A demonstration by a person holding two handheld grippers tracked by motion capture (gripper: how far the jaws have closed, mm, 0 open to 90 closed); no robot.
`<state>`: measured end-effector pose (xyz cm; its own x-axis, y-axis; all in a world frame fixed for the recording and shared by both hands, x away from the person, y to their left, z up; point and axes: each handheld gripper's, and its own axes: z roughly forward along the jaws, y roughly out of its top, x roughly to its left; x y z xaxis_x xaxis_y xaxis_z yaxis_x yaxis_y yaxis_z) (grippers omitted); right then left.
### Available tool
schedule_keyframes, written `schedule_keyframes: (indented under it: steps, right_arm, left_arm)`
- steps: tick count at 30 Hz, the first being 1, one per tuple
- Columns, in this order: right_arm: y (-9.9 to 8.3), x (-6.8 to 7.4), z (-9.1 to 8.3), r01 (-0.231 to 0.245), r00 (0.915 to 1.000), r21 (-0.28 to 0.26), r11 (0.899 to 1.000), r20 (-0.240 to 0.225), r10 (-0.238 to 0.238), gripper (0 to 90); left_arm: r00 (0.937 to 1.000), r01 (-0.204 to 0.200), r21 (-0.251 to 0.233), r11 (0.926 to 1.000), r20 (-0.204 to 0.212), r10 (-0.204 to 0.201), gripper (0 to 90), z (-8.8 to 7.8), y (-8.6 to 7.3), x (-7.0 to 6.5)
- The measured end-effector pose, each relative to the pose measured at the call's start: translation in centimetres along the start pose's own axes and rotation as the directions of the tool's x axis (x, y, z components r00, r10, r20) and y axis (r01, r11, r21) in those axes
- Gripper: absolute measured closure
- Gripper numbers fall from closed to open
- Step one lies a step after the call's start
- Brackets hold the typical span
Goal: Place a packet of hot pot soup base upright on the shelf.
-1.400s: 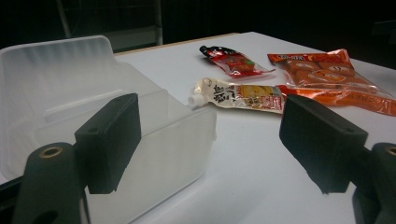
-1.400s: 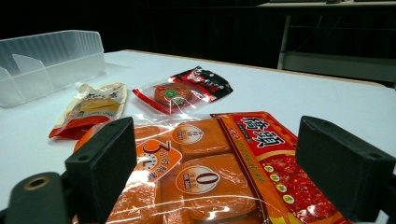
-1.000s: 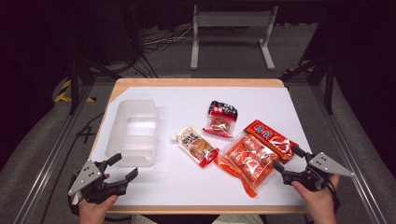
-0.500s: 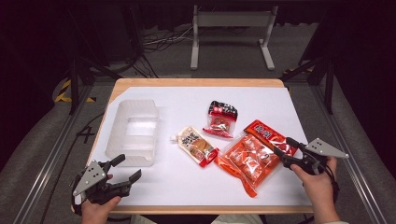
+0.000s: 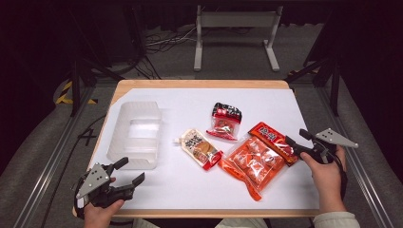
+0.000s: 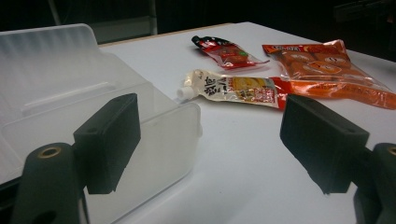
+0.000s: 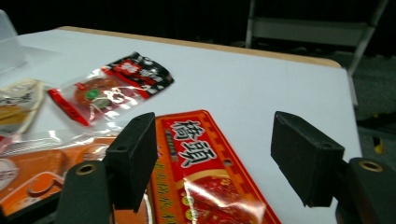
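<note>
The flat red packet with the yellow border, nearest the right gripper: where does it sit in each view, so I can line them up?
High view: flat red packet lies right of centre, just ahead of the right gripper.
Left gripper view: I cannot pick it out.
Right gripper view: it lies bottom centre, between the open jaws.
Shared landmark: the black-topped pouch, beyond the packet.
</note>
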<state>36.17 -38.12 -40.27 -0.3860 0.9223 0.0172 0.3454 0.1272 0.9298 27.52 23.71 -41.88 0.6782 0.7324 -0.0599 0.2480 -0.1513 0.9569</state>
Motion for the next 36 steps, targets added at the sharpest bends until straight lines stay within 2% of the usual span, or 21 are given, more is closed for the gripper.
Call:
schedule_keyframes:
  steps: [1, 4, 6, 7, 8, 13, 16, 17, 21, 23, 24, 26, 30, 36]
  right_arm:
    - [-0.1, -0.4, 0.1, -0.028, 0.9996, 0.009, 1.000, -0.002, 0.028, 31.4]
    - [0.0, -0.9, 0.4, -0.048, 0.9988, 0.023, 0.999, -0.004, 0.048, 30.9]
    - [0.0, -1.6, 0.8, -0.080, 0.9967, 0.057, 0.995, -0.010, 0.081, 30.4]
    - [-0.1, -1.8, 0.9, -0.093, 0.9956, 0.060, 0.994, -0.005, 0.094, 30.0]
    - [-0.3, -2.0, 1.2, -0.111, 0.9938, 0.085, 0.990, 0.006, 0.111, 30.0]
    - [-1.1, -2.1, 1.7, -0.126, 0.9920, 0.129, 0.984, 0.008, 0.126, 29.9]
    - [-1.7, -2.1, 2.0, -0.151, 0.9883, 0.160, 0.975, 0.003, 0.153, 28.7]
    - [-1.7, -2.1, 2.0, -0.151, 0.9883, 0.160, 0.975, 0.003, 0.153, 28.7]
    - [-2.5, -2.1, 2.4, -0.175, 0.9837, 0.207, 0.962, -0.001, 0.180, 25.5]
    - [-2.6, -2.2, 2.4, -0.177, 0.9835, 0.215, 0.960, 0.004, 0.181, 25.5]
    - [-2.7, -2.2, 2.4, -0.188, 0.9814, 0.213, 0.959, 0.002, 0.192, 25.5]
    - [-2.8, -2.4, 2.4, -0.228, 0.9720, 0.226, 0.947, -0.004, 0.235, 25.5]
    - [-3.2, -2.3, 2.7, -0.245, 0.9647, 0.278, 0.929, -0.024, 0.262, 24.6]
    - [-3.2, -2.2, 2.6, -0.272, 0.9562, 0.264, 0.925, -0.034, 0.291, 26.2]
  left_arm:
    - [1.0000, 0.003, 0.001, 1.0000, 0.000, -0.003, 21.1, 0.0, 0.0, 0.0]
    - [1.0000, 0.007, 0.014, 0.9999, 0.003, -0.007, 21.1, 0.1, -0.1, 0.0]
    - [0.9999, 0.010, 0.017, 0.9998, 0.007, -0.010, 21.1, 0.3, -0.1, 0.0]
    - [1.0000, 0.002, 0.018, 0.9998, 0.006, -0.002, 21.1, 0.3, -0.1, 0.0]
    - [1.0000, 0.003, 0.019, 0.9998, 0.007, -0.003, 21.1, 0.3, -0.1, 0.0]
    - [1.0000, 0.004, 0.022, 0.9998, 0.007, -0.004, 21.1, 0.3, -0.1, 0.0]
    - [1.0000, 0.004, 0.020, 0.9998, 0.008, -0.004, 21.1, 0.3, -0.1, -0.1]
    - [1.0000, -0.002, 0.018, 0.9998, 0.009, 0.002, 21.1, 0.2, -0.1, 0.0]
    - [0.9999, 0.001, 0.018, 0.9998, 0.010, -0.001, 21.1, 0.3, -0.1, -0.1]
    - [0.9999, 0.001, 0.019, 0.9998, 0.011, -0.001, 21.1, 0.3, -0.1, -0.1]
    - [0.9999, -0.002, 0.019, 0.9998, 0.012, 0.002, 21.1, 0.3, -0.1, -0.1]
    - [0.9999, -0.004, 0.022, 0.9997, 0.014, 0.004, 21.1, 0.3, -0.1, -0.1]
    - [0.9998, -0.014, 0.025, 0.9996, 0.017, 0.013, 21.0, 0.4, -0.1, -0.2]
    - [0.9990, -0.042, 0.038, 0.9984, 0.020, 0.041, 21.0, 0.5, 0.0, -0.5]
